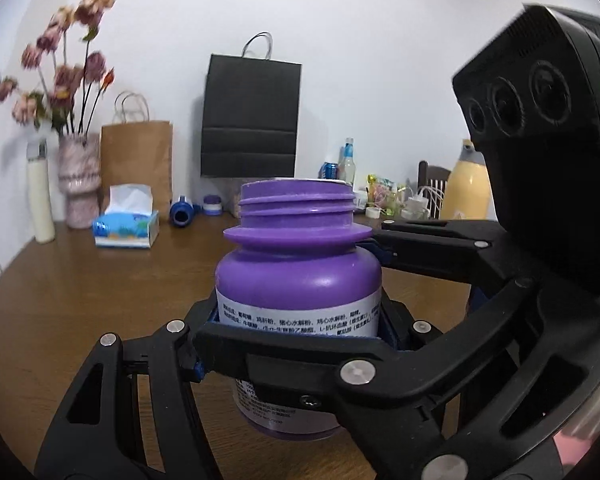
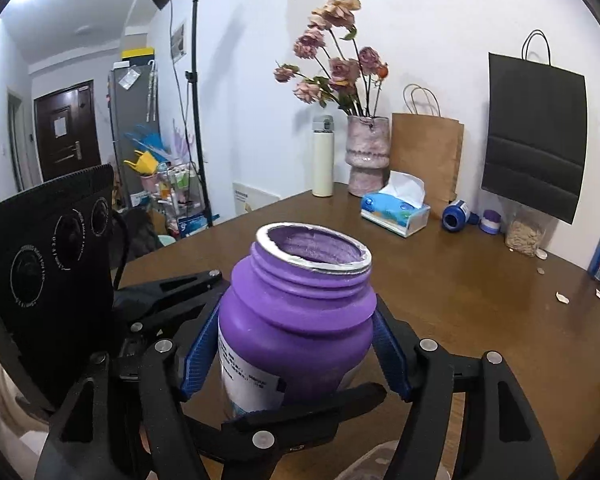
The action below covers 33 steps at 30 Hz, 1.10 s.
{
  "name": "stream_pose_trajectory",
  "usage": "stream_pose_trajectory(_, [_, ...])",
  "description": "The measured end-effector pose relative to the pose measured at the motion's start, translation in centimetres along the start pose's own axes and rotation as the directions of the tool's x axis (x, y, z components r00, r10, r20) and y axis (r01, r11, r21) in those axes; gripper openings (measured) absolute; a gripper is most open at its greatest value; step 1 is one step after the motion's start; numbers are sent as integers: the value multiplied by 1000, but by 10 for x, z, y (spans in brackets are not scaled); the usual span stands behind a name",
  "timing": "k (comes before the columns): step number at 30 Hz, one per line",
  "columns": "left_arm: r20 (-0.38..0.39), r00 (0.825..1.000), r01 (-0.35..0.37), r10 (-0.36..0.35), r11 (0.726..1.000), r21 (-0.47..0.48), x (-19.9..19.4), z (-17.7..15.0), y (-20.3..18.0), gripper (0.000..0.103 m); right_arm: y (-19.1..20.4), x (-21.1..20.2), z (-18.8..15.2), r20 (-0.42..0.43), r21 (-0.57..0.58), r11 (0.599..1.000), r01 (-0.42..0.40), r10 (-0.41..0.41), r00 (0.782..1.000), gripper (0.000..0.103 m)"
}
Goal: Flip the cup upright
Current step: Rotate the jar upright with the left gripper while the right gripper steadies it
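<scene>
The cup is a purple plastic jar [image 1: 298,280] with a threaded open neck and a white printed label. It stands upright, mouth up, above the brown table [image 1: 80,300]. Both grippers hold it. My left gripper [image 1: 296,332] is shut on its lower body, one finger crossing in front of the label. In the right wrist view the jar [image 2: 300,320] shows its open, foil-edged mouth, and my right gripper [image 2: 296,348] is shut on its sides with the blue pads [image 2: 392,344] pressed against it. The left gripper's black finger crosses below the jar there.
At the table's back stand a tissue box [image 2: 396,210], a pink vase of dried flowers [image 2: 368,152], a cream flask [image 2: 323,156], a brown paper bag [image 2: 428,152], a black bag [image 2: 536,132], a blue bottle on its side [image 2: 458,216] and a yellow kettle [image 1: 466,188].
</scene>
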<state>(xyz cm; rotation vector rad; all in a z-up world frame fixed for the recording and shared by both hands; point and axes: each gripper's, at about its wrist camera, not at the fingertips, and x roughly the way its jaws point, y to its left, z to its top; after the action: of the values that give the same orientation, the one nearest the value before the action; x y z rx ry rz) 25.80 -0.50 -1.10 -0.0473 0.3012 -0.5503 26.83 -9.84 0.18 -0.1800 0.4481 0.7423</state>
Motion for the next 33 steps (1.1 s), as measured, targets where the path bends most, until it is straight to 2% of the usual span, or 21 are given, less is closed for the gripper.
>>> stream_pose_trajectory(1, [2, 1000, 8, -8, 1000, -10, 2, 1, 2, 59, -1, 0, 0, 6, -3, 1000, 6, -6, 1000, 81])
stream_pose_trajectory(5, [-17, 1000, 14, -15, 999, -31, 8, 2, 6, 59, -8, 7, 1, -9, 1, 1000, 20, -20, 1000, 82])
stream_pose_trajectory(8, [-10, 1000, 21, -21, 1000, -17, 6, 1, 3, 59, -14, 11, 1, -32, 52, 998, -24, 25, 999, 82])
stream_pose_trajectory(12, [6, 1000, 28, -28, 1000, -1, 3, 7, 0, 59, -5, 3, 5, -11, 6, 999, 38, -38, 999, 82])
stream_pose_trajectory(15, [19, 998, 65, -65, 998, -10, 3, 15, 3, 59, -1, -1, 13, 12, -18, 999, 38, -38, 999, 82])
stream_pose_trajectory(18, [11, 1000, 22, -22, 1000, 0, 13, 15, 7, 59, -13, 9, 15, -17, 18, 1000, -6, 7, 1000, 82])
stream_pose_trajectory(19, [0, 1000, 7, -7, 1000, 2, 17, 14, 7, 59, -13, 10, 14, -5, 8, 997, 75, -75, 997, 87])
stream_pose_trajectory(20, [-11, 1000, 19, -19, 1000, -14, 21, 13, 10, 59, -11, 8, 12, 26, -5, 991, 136, -136, 990, 88])
stream_pose_trajectory(23, [-5, 1000, 21, -21, 999, -36, 20, 14, 9, 59, -4, -1, 10, 74, -27, 982, 188, -185, 980, 88])
stream_pose_trajectory(24, [-1, 1000, 27, -27, 999, -26, 18, 15, 7, 58, -5, -3, 10, 67, -12, 986, 167, -166, 984, 87])
stream_pose_trajectory(25, [-4, 1000, 28, -28, 999, -15, 15, 14, 5, 59, -10, 0, 10, 24, 25, 996, 81, -82, 996, 90])
stream_pose_trajectory(26, [-8, 1000, 19, -19, 1000, -7, 15, 13, 5, 59, -19, 7, 9, -34, 97, 995, -40, 44, 998, 90])
stream_pose_trajectory(27, [-10, 1000, 15, -15, 1000, -3, 16, 11, 5, 59, -26, 12, 7, -55, 131, 989, -69, 76, 996, 90])
stream_pose_trajectory(29, [-36, 999, -7, 7, 1000, 0, 25, 7, 5, 59, -23, 11, 1, 7, 59, 997, 47, -47, 999, 91])
stream_pose_trajectory(30, [-42, 999, -17, 17, 1000, -14, 28, 7, 6, 59, -20, 11, 0, 20, 30, 994, 109, -110, 994, 91])
stream_pose_trajectory(31, [-39, 999, -5, 4, 1000, -30, 28, 7, 7, 59, -18, 10, 0, 21, 23, 992, 127, -128, 992, 91])
stream_pose_trajectory(33, [-24, 999, 21, -22, 999, -35, 23, 10, 4, 58, -17, 5, -2, 33, 38, 996, 81, -82, 996, 91])
